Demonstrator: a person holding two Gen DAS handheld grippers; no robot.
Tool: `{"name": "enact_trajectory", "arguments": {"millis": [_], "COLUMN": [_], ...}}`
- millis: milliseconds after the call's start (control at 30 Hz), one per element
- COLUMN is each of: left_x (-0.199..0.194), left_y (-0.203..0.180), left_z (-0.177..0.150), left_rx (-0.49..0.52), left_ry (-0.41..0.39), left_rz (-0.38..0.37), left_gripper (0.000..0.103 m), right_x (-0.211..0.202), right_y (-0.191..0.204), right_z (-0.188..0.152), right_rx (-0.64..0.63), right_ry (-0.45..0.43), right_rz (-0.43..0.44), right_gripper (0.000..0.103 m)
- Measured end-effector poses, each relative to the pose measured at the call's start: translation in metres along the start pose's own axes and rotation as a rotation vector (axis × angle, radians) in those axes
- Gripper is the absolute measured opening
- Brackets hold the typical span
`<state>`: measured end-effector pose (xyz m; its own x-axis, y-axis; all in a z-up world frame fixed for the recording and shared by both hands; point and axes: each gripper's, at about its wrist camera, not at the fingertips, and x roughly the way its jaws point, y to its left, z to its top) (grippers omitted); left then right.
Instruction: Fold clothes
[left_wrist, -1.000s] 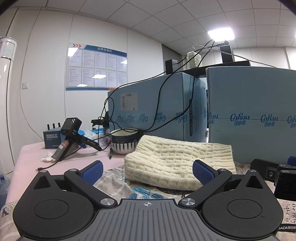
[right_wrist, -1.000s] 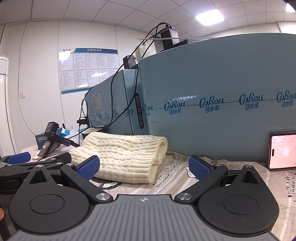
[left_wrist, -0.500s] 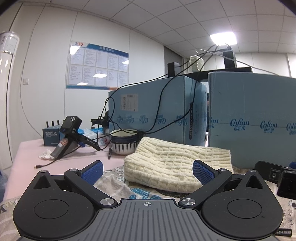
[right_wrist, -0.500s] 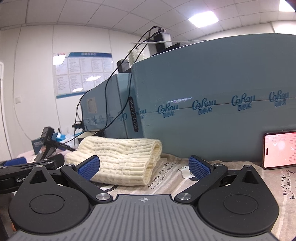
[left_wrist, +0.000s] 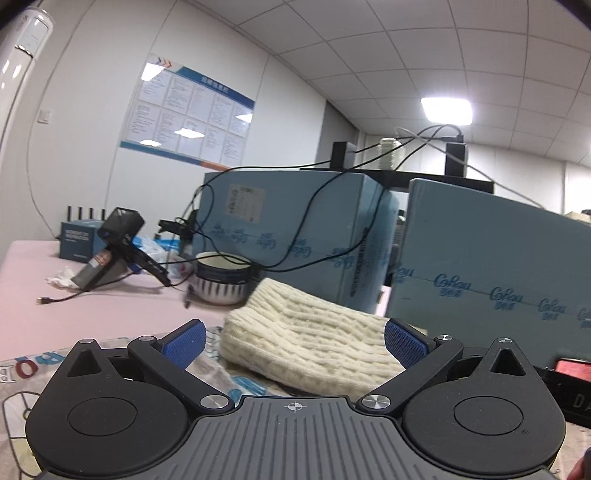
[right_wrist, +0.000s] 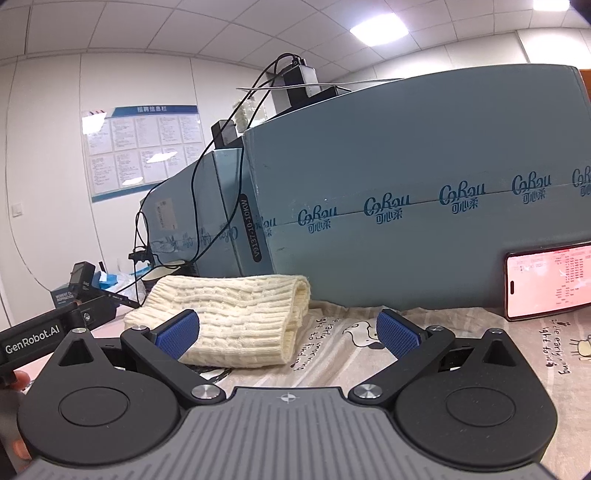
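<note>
**Both grippers hang open in front of a folded cream sweater**

While neither tool holds anything, the left gripper (left_wrist: 293, 341) hovers low with its blue-padded fingers (left_wrist: 183, 341) spread wide, the gap framing the near edge of the cream cable-knit sweater (left_wrist: 310, 338). The right gripper (right_wrist: 290, 332) is likewise spread, its left pad in front of the sweater's near edge and its right pad over bare cloth; whether that pad touches the knit cannot be told. The sweater (right_wrist: 229, 317) lies as a thick, compact bundle on a cartoon-printed bedsheet (right_wrist: 480, 339), so the folding looks finished or nearly so, and the open jaws suit a release, or perhaps a fresh approach.

Just behind the bundle stand large blue cardboard cartons (right_wrist: 424, 206), which wall in the work area. A smartphone with a lit pink screen (right_wrist: 550, 286) leans against the right carton. Left of the sweater sits a striped ceramic bowl (left_wrist: 221, 282), with a black handheld device (left_wrist: 114, 245) propped on the pink tabletop (left_wrist: 92, 317) and black cables (left_wrist: 317, 206) draped over the cartons.
</note>
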<state>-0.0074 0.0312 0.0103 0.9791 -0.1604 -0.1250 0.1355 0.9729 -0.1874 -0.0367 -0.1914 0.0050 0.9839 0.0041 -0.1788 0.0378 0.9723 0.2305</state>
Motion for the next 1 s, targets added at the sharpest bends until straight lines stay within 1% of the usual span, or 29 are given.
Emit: {"name": "enact_trajectory", "arguments": {"millis": [67,200,467,533,667,867,1000], "left_x": [0.001,0.001,-0.004,-0.006,-0.012,-0.015,-0.018], "left_y": [0.0,0.002,0.0,-0.001,0.001,0.0,-0.003], "left_z": [0.001,0.002,0.001,0.0,0.003,0.004,0.004], "left_rx": [-0.013,-0.035,-0.027,-0.019,-0.023,-0.021,-0.008], "left_ry": [0.01,0.009,-0.038,-0.054,-0.08,-0.099,-0.122], "left_rz": [-0.021,-0.037,0.008,0.021,0.025,0.028,0.033], "left_gripper": [0.103,0.103,0.103,0.103,0.103,0.103,0.103], "right_x": [-0.003,-0.01,-0.025,-0.029,-0.031,-0.031,-0.034], "right_y": [0.005,0.017,0.03,0.031,0.031,0.025,0.024], "right_z": [0.0,0.001,0.002,0.001,-0.002,-0.005,-0.006], "right_rx": [-0.012,-0.043,-0.089,-0.103,-0.114,-0.089,-0.079], "right_ry": [-0.001,-0.01,-0.052,-0.065,-0.079,-0.07,-0.079], "right_rz": [-0.002,-0.016,-0.078,-0.081,-0.077,-0.066,-0.059], "right_gripper": [0.103,0.103,0.103,0.103,0.103,0.103,0.103]}}
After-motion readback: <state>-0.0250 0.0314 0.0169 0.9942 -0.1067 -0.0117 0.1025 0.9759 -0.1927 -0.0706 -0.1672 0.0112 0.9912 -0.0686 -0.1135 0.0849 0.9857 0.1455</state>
